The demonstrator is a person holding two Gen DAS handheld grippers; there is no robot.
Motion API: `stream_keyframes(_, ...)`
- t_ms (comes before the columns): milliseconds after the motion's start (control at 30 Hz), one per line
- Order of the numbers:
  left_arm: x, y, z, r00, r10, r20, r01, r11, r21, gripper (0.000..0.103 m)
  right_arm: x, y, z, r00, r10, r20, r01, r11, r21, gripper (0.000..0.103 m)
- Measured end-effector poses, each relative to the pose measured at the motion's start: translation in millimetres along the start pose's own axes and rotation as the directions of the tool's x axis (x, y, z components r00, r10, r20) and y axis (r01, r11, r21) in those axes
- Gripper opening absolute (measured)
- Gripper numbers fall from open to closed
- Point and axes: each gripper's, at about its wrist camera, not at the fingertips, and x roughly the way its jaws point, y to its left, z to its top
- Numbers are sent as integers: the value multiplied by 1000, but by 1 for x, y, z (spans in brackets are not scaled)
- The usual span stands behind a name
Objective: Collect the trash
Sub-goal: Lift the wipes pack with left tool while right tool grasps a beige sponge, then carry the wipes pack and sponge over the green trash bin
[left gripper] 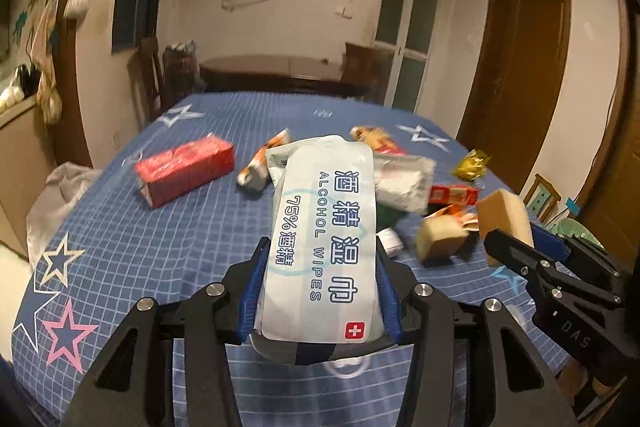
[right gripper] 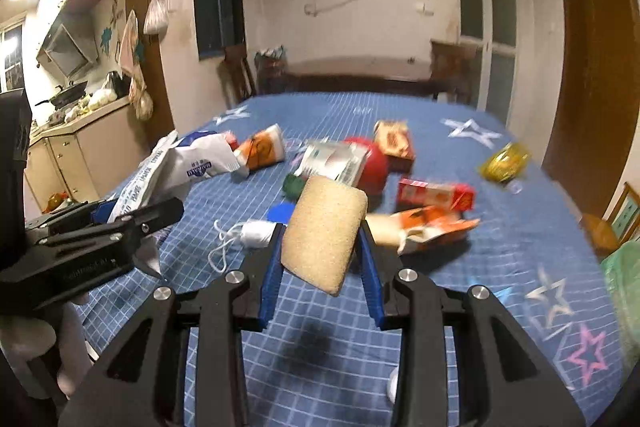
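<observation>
My left gripper (left gripper: 320,251) is shut on a white alcohol wipes pack (left gripper: 320,239) and holds it above the blue star tablecloth (left gripper: 120,247). The pack also shows in the right wrist view (right gripper: 176,167), with the left gripper (right gripper: 160,215) at the left. My right gripper (right gripper: 320,239) is shut on a tan sponge (right gripper: 324,231), lifted above the cloth; the sponge also shows in the left wrist view (left gripper: 504,215). Trash lies scattered mid-table: a red box (left gripper: 184,171), an orange wrapper (right gripper: 264,147), a red carton (right gripper: 436,195), a yellow wrapper (right gripper: 504,159).
A white string bundle (right gripper: 256,233) lies just left of the right gripper. A red round thing (right gripper: 372,163) lies under white packets. A green bag (right gripper: 624,287) is at the table's right edge. Chairs and a dark table stand beyond the far edge.
</observation>
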Motion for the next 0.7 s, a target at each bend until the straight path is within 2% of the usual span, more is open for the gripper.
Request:
stream_keyframes(233,-25,-40,-1,996,4,91,-10,998,61,50,-29,-19,2,993,-74,96,77,997,-23,33)
stream_keyframes(400,-42,-62,-2,988,-1,158,-12,997,80,50,-43,-27,1,982,-98,160,105,994,-39,33)
stream_keyframes(700,-57,-76,1,982,-4,191,-13,996,88,50,-49,-38,0,978,-99,182,104,994,-22,33)
